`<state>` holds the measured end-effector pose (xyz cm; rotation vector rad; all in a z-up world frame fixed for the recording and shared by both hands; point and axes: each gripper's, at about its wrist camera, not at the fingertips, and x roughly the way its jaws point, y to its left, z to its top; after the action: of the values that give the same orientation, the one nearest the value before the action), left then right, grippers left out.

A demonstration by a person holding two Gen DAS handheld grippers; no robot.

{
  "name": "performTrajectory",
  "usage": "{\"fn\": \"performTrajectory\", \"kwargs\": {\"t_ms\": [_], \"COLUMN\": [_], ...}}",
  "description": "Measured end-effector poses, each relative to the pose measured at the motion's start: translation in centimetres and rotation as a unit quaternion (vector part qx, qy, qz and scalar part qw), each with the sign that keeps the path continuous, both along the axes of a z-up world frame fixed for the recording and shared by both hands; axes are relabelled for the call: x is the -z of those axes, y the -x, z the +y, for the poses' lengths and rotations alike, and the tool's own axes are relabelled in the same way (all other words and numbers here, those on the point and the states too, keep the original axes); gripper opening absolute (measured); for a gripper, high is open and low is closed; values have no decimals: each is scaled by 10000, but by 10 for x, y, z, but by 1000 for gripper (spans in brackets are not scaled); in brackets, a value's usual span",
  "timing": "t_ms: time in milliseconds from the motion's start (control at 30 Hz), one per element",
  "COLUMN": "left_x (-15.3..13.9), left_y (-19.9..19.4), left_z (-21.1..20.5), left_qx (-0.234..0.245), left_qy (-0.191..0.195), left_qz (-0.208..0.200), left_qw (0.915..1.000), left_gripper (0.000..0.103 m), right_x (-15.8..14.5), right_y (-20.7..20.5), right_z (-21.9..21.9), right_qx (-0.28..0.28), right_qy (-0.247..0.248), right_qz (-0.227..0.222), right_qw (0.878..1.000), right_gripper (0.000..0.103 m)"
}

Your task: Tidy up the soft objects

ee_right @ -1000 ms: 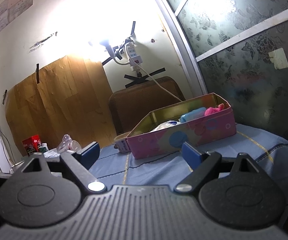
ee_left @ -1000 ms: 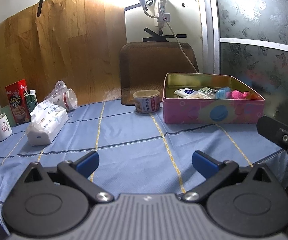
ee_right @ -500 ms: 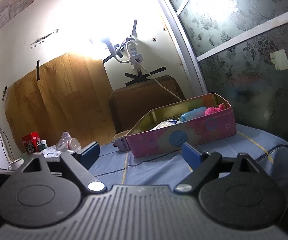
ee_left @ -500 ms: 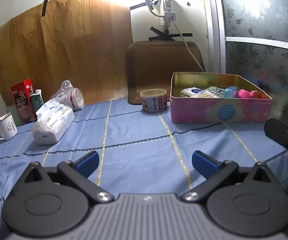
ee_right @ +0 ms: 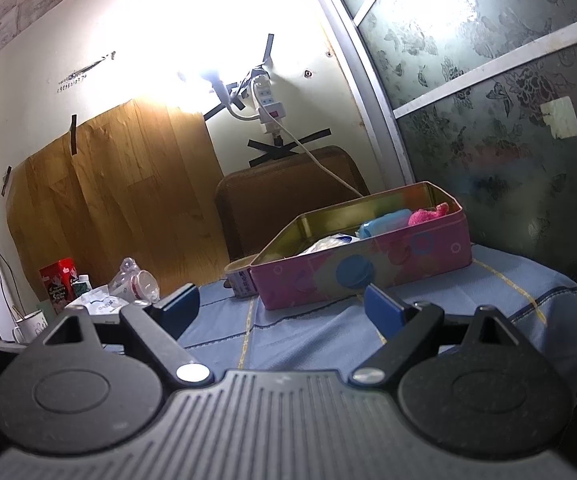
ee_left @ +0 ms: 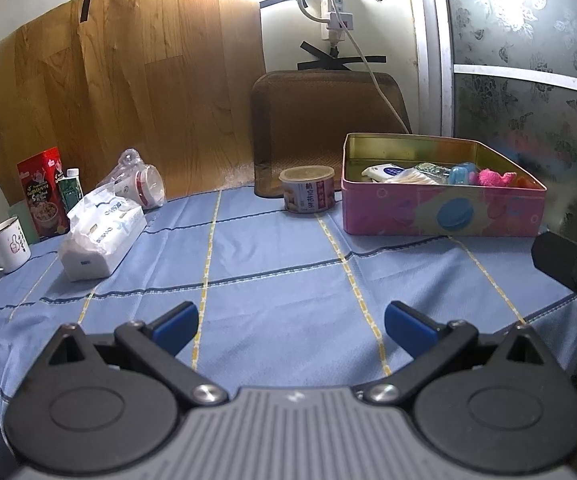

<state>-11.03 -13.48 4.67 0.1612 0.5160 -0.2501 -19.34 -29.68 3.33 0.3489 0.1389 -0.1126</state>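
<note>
Soft things are sitting in the pink tin (ee_left: 440,210) at the far right of the bench (ee_left: 272,280): a fuzzy pink toy (ee_left: 490,178) against the right end, a light blue item (ee_left: 459,174) just beside it, and a white packet (ee_left: 384,170) with a crinkly clear wrapper (ee_left: 412,177) toward the left. I am holding my left tongs (ee_left: 290,322) low over the blue checked cloth, fingers spread wide apart, nothing between the blue pads (ee_left: 176,322). My right tongs (ee_right: 282,306) are hovering near the bench's right edge, likewise spread and empty, and I am looking along them at the tin (ee_right: 364,272), which is showing its blue macaron print; the pink toy (ee_right: 428,216) and the blue item (ee_right: 384,224) are peeking over its rim. A black part of the right tongs' body (ee_left: 568,268) is poking in at the right edge of my left view.

A small round can (ee_left: 307,190) is standing just left of the tin, apart from it by a sliver. Over on the far left a tissue pack (ee_left: 100,236) is lying on the cloth, with a bagged stack of paper cups (ee_left: 140,182) behind it, a red box (ee_left: 42,192), a small green-labelled bottle (ee_left: 70,190) and an enamel mug (ee_left: 6,244) holding a utensil. A brown chair back (ee_left: 328,120) is rising behind the bench, well apart from both tongs.
</note>
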Motion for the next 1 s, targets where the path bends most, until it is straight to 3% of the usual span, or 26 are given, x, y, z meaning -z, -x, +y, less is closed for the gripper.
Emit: {"fn": "performTrajectory", "kwargs": {"t_ms": [400,1000], "left_x": [15,36], "left_y": [-30,-90], "left_z": [4,14], "left_qx": [104,-146], "left_qy": [51,-82], "left_qz": [376,568], "left_qw": [9992,9982], "left_gripper": [103,103], "right_x": [10,17], "right_y": [-21,-67], "right_z": [0,5], "right_qx": [108,227], "right_qy": [15,317], "right_qz": [358,348], "right_qw": [9993,9986], "right_gripper": [92,92]}}
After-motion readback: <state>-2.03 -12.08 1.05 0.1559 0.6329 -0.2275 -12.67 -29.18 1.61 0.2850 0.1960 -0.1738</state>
